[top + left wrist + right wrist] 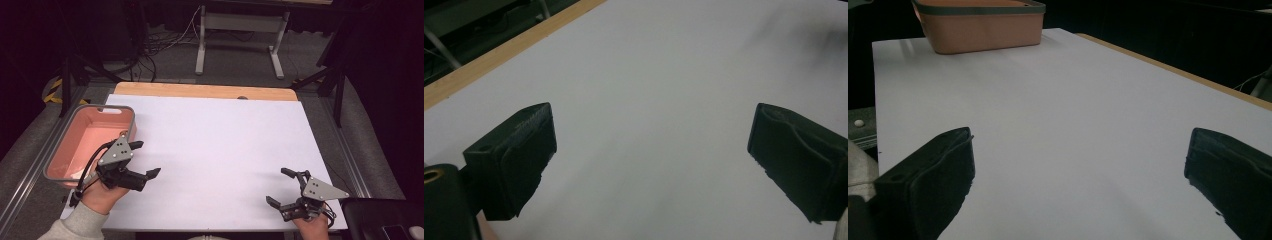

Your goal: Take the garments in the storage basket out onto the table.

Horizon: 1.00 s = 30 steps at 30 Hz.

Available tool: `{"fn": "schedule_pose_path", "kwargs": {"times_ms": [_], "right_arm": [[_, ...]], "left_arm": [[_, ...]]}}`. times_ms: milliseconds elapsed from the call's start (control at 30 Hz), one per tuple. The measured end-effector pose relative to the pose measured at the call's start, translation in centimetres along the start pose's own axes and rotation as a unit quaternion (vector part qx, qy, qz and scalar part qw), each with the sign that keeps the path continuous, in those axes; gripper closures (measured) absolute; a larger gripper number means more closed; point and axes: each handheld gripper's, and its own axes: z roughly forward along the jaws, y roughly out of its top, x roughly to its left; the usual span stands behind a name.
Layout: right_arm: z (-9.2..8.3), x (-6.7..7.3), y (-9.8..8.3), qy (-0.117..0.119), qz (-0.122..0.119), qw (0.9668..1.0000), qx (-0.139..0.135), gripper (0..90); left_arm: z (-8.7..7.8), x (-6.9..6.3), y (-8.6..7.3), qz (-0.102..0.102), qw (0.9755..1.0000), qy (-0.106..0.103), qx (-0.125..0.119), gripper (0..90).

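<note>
Overhead and gripper-mounted views of a two-handed tabletop setup. The white table surface [215, 160] spans the work area, with a strip of wooden edge [200, 91] along its far side. A pink tub [75, 142] with a grey rim sits at the left edge of the table, its near right corner just behind the left gripper [148, 160]; in the right gripper view the pink tub [980, 25] stands at the far end of the sheet. A small pale object lies in the tub's near corner, too small to identify. The left gripper's jaws are spread wide, nothing between them, and point out over the bare sheet beside the tub. The right gripper [280, 186], near the table's front right corner and well apart from the tub, is likewise spread and empty. Judged step: a rest or start pose. To proceed well, turn the left gripper toward the tub, keep the jaws spread, and clear the rim before descending.
</note>
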Motion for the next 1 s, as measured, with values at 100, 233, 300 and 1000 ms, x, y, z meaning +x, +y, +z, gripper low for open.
{"fn": "schedule_pose_path", "kwargs": {"times_ms": [100,233,300,1000], "right_arm": [[0.0,0.0,0.0,0.001,0.002,1.0000,0.003,0.2],[0.1,0.0,0.0,0.004,0.004,1.0000,0.006,0.3],[0.1,0.0,0.0,0.004,0.006,0.9999,0.008,0.3],[0.3,-0.1,0.0,0.017,0.015,0.9996,0.017,1.5]], "left_arm": [[-0.2,0.4,0.3,-0.003,0.9999,-0.001,0.010,7.7],[-0.5,1.0,0.6,-0.009,0.9998,0.000,0.017,8.3],[-0.6,1.3,0.7,-0.012,0.9997,0.002,0.023,8.3],[-1.7,4.6,0.6,-0.023,0.9942,0.043,0.096,9.8]]}}
